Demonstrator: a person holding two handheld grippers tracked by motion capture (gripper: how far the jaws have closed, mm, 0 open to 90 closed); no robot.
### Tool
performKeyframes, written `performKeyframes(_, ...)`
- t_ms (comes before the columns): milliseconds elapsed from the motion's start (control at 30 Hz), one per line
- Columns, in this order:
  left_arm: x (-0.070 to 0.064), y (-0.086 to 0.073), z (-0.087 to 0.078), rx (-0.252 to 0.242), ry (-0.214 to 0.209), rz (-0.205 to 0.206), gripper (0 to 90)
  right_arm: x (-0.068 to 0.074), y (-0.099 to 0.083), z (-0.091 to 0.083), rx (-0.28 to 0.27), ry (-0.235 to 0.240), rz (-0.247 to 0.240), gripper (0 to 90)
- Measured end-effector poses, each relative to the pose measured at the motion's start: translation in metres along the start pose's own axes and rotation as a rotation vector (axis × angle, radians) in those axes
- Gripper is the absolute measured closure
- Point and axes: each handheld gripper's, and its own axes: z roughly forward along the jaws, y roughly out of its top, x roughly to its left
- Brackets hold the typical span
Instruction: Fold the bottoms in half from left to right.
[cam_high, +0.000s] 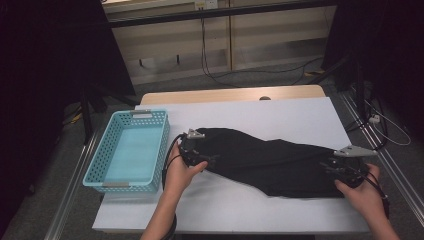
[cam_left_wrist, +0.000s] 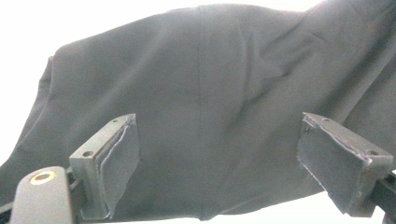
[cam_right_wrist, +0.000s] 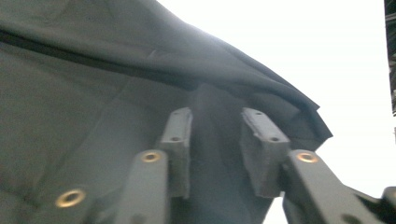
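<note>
A black garment (cam_high: 265, 157) lies spread across the white table cover (cam_high: 280, 112), running from the middle left to the right front. At its left end, my left gripper (cam_high: 201, 158) is held by a hand. In the left gripper view, my left gripper (cam_left_wrist: 218, 120) stands wide open just over the black garment (cam_left_wrist: 205, 70), with nothing pinched. My right gripper (cam_high: 334, 167) is at the garment's right end. The right gripper view shows my right gripper (cam_right_wrist: 216, 114) with its jaws close together and a raised fold of the garment (cam_right_wrist: 93, 102) between them.
A light blue perforated basket (cam_high: 102, 155) stands at the table's left edge, and nothing shows inside it. White table cover shows behind and in front of the garment. Beyond the table's far edge are the floor, cables and dark stands.
</note>
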Motion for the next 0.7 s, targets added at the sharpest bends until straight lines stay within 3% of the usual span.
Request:
performKeyframes(100, 0.000, 0.000, 0.000, 0.001, -0.001, -0.001, 14.2, 0.001, -0.001, -0.005, -0.011, -0.011, -0.016, 56.9)
performKeyframes(167, 0.000, 0.001, -0.001, 0.006, -0.006, 0.001, 13.9, 0.002, -0.001, -0.012, -0.045, 0.027, 0.025, 51.4)
performKeyframes(300, 0.000, 0.001, -0.002, -0.008, -0.001, 0.006, 12.3, 0.008, -0.003, -0.016, -0.069, 0.081, 0.047, 45.5)
performKeyframes(333, 0.001, 0.002, -0.002, -0.009, -0.002, 0.007, 12.2, 0.014, -0.007, -0.018, -0.067, 0.138, 0.067, 44.5)
performKeyframes(433, 0.001, 0.003, -0.002, -0.009, -0.003, 0.015, 11.6, 0.021, -0.012, -0.023, -0.070, 0.157, 0.067, 42.4)
performKeyframes(567, -0.001, 0.004, 0.000, -0.003, -0.010, 0.016, 11.1, 0.031, -0.015, -0.030, -0.075, 0.180, 0.045, 45.8)
performKeyframes(633, -0.002, 0.004, 0.002, 0.002, -0.019, 0.017, 11.0, 0.036, -0.018, -0.033, -0.068, 0.190, 0.036, 54.1)
performKeyframes(700, -0.001, 0.003, 0.002, 0.008, -0.018, 0.018, 11.0, 0.038, -0.021, -0.035, -0.065, 0.209, 0.017, 67.9)
